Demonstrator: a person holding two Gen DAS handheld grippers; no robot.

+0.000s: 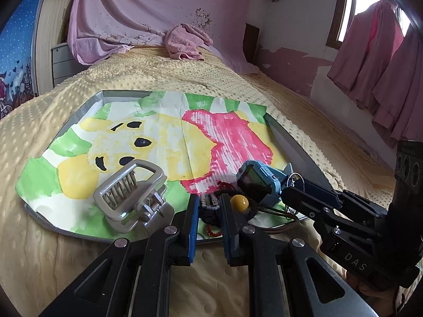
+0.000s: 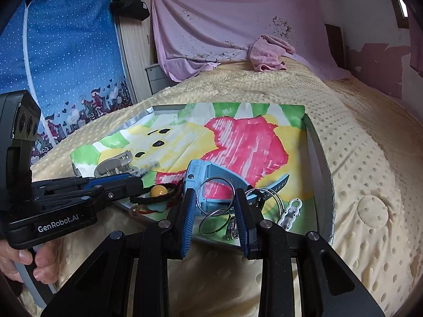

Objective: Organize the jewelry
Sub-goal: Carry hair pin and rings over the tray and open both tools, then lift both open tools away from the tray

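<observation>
On the bed we see a grey tray (image 2: 321,158) lined with a painted sheet. Nearest, our left gripper (image 1: 208,206) clamps a black hair tie (image 1: 208,215); our right gripper (image 2: 215,206) clamps metal rings (image 2: 215,194). Behind lie a blue watch (image 2: 201,182) and grey hair claw (image 1: 132,192).

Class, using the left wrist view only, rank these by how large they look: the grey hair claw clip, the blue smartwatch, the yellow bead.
1. grey hair claw clip, though it lies nearest the camera
2. blue smartwatch
3. yellow bead, clearly smallest
</observation>
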